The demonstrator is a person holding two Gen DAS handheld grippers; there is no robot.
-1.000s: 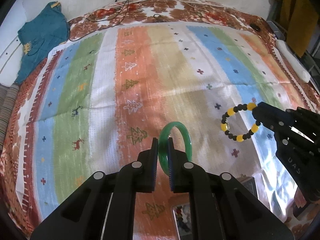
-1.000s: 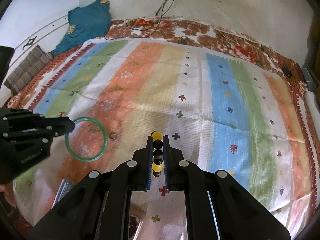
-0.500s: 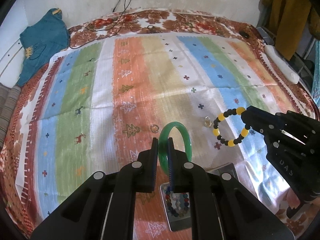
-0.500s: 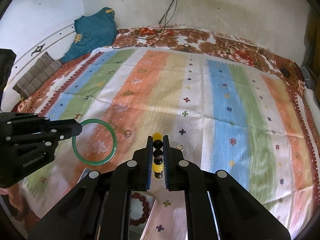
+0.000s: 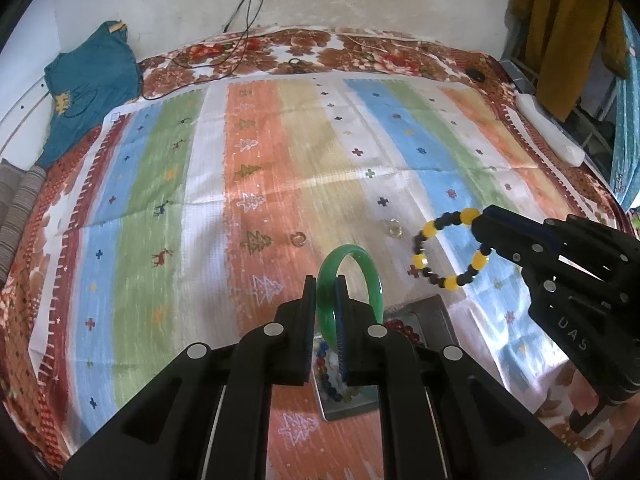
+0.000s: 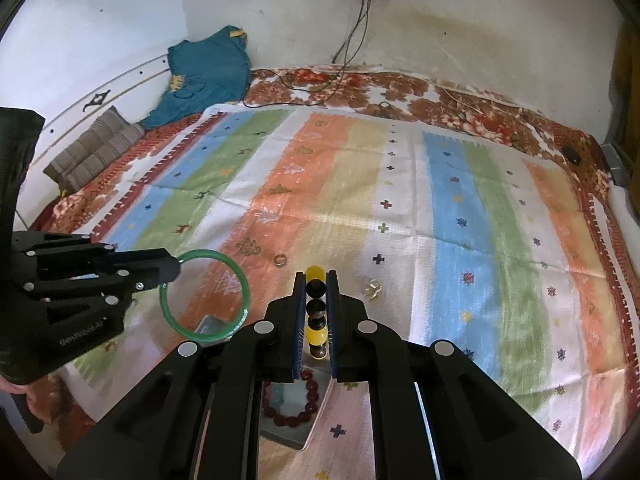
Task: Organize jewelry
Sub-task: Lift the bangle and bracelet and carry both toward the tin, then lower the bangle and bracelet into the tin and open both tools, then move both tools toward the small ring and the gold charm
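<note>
Striped in orange, green, blue and white, a thin printed cloth [image 5: 280, 168] covers most of a bed with a brown flowered sheet [image 5: 304, 46], and its far and left parts lie bare and wide. Near the far left corner a crumpled teal garment [image 5: 88, 88] rests against the white wall [image 6: 280, 12], and black cables [image 6: 344, 60] hang down to the far edge. The left gripper [image 5: 326, 300] is closed on a smooth green bangle [image 5: 372, 280], held upright above the cloth. The right gripper [image 6: 316, 312] is clamped on a bracelet of yellow and black beads [image 6: 316, 308]; in the left wrist view this ring [image 5: 448, 254] hangs free, well apart from the bangle. Below and between both grippers, near the close edge, lies a shiny rectangular metal tray [image 6: 288, 432] with a dark red bead bracelet [image 6: 296, 416] and a multicoloured bead bracelet [image 5: 328, 376] inside. Two small rings [image 6: 281, 260] [image 6: 373, 289] lie on the cloth just beyond the fingertips.
</note>
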